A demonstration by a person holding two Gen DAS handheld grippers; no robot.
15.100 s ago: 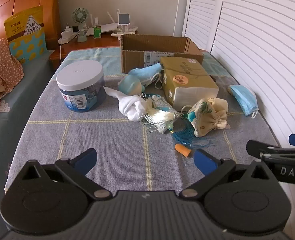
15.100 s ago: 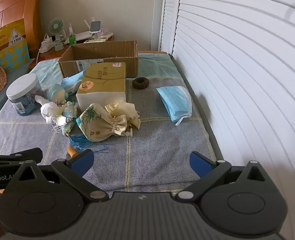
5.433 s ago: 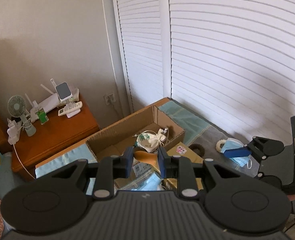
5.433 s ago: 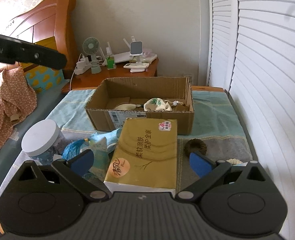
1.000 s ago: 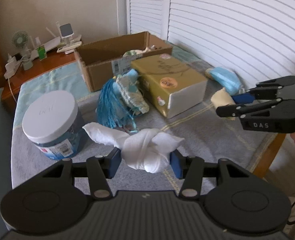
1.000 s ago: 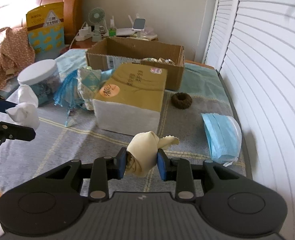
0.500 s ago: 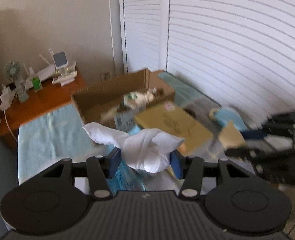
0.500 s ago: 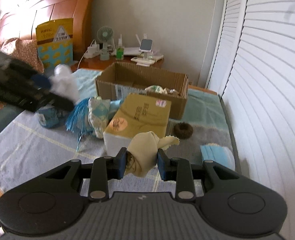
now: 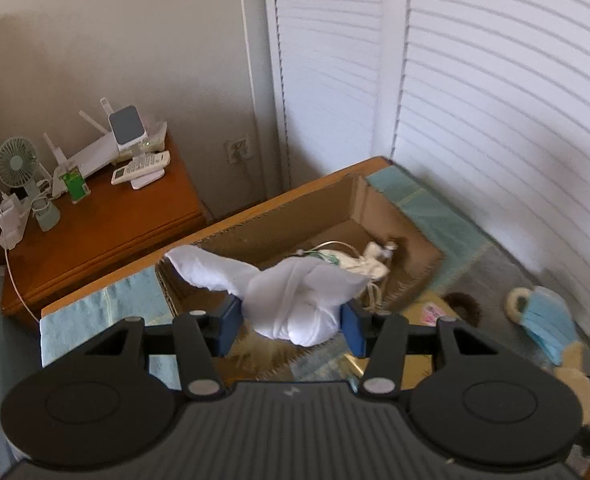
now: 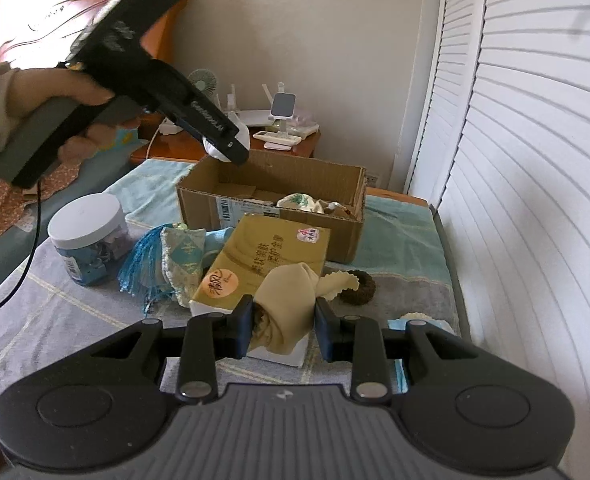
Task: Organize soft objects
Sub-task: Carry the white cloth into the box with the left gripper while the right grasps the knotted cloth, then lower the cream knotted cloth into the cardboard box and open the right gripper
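My left gripper (image 9: 291, 324) is shut on a knotted white cloth (image 9: 295, 300) and holds it in the air over the open cardboard box (image 9: 419, 248). In the right wrist view the left gripper (image 10: 231, 148) hangs above the box's (image 10: 295, 216) left end. A patterned pouch (image 10: 299, 202) lies inside the box. My right gripper (image 10: 283, 330) is shut on a beige cloth pouch (image 10: 291, 304), held above the yellow tissue pack (image 10: 271, 260).
On the blanket lie a blue tassel sachet (image 10: 163, 260), a white-lidded jar (image 10: 87, 232), a brown hair tie (image 10: 359, 288) and a blue face mask (image 9: 547, 324). A wooden nightstand (image 9: 103, 220) with a fan and router stands behind the box. Louvred doors are on the right.
My left gripper has carried the white cloth up and forward, from the near blanket to over the box. My right gripper has lifted the beige pouch and moved it towards the tissue pack.
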